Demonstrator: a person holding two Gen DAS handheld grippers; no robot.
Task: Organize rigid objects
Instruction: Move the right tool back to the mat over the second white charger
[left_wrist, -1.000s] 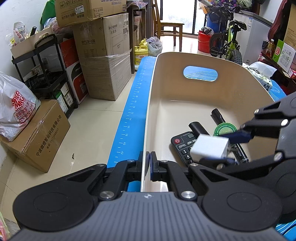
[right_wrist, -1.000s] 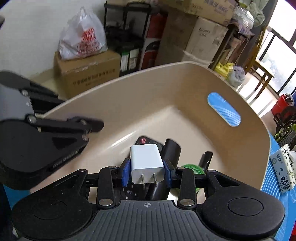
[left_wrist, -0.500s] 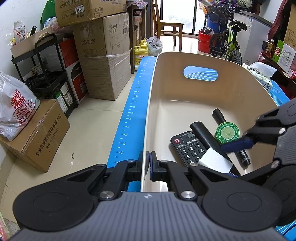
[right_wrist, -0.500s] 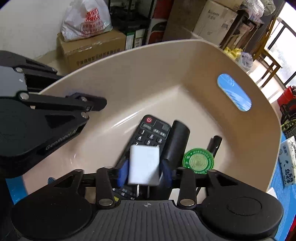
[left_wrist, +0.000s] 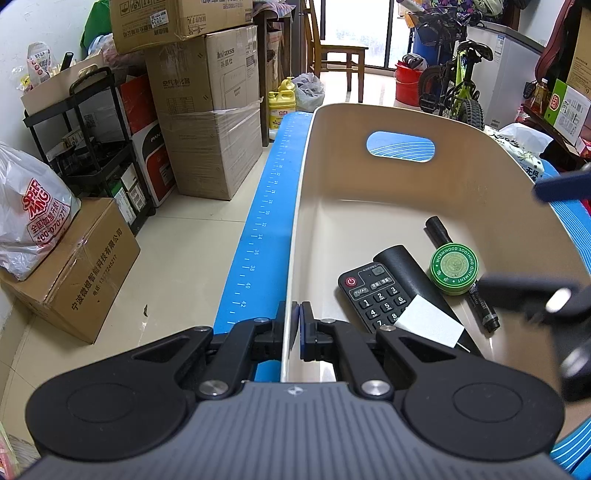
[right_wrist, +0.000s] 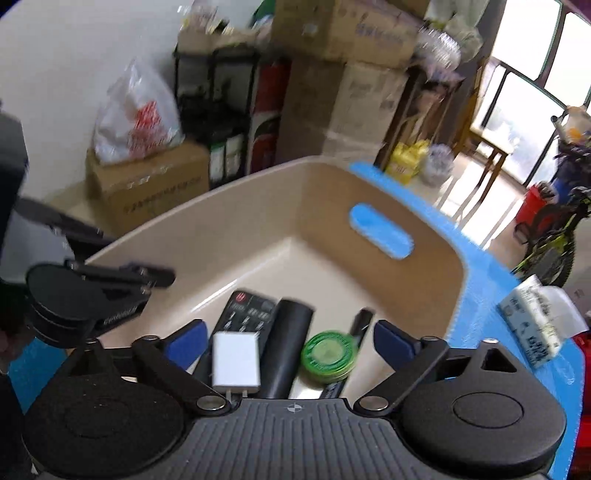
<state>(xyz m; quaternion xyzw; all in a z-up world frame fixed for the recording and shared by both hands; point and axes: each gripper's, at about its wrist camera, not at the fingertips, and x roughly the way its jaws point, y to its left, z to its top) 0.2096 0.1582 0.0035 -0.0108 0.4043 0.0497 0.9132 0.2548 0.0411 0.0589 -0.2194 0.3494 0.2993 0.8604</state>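
Left gripper pinches the beige bin's rim; inside lie a remote and white charger (touching).

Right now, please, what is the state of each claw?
Left claw: closed on the rim of the beige bin.
Right claw: opening, holding nothing; the white charger lies in the bin.

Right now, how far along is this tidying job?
Done: the remote, black cylinder, green tin, marker and white charger lie in the beige bin. In hand: nothing; the right gripper is opening, the left gripper pinches the rim. Left: perhaps the tissue pack outside.
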